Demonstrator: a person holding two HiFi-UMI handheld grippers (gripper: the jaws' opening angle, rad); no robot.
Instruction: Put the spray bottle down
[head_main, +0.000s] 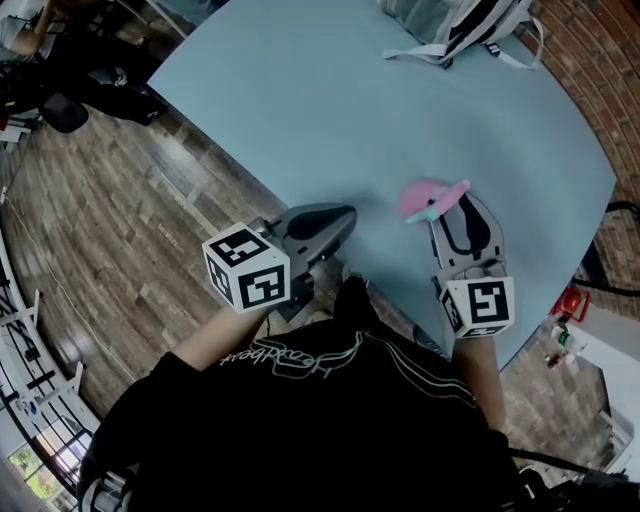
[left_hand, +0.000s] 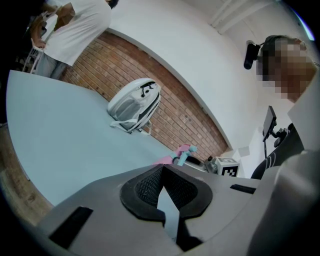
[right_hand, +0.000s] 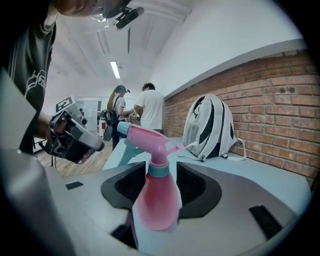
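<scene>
Right gripper (right_hand: 162, 189) released, jaws wide. Backpack (right_hand: 210, 125) well behind on table (right_hand: 265, 175). Spray bottle (right_hand: 156, 210) upright between jaws, apparently clear of pads.

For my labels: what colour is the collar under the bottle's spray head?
Teal collar on a pink bottle; the right gripper view shows it best.

Blue table (head_main: 300, 120) with backpack (head_main: 455, 28), spray bottle (head_main: 432, 200)

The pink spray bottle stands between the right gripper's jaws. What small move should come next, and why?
Probably draw the right gripper straight back: the spray bottle already stands upright on the table, and the jaws seem open around it.
</scene>
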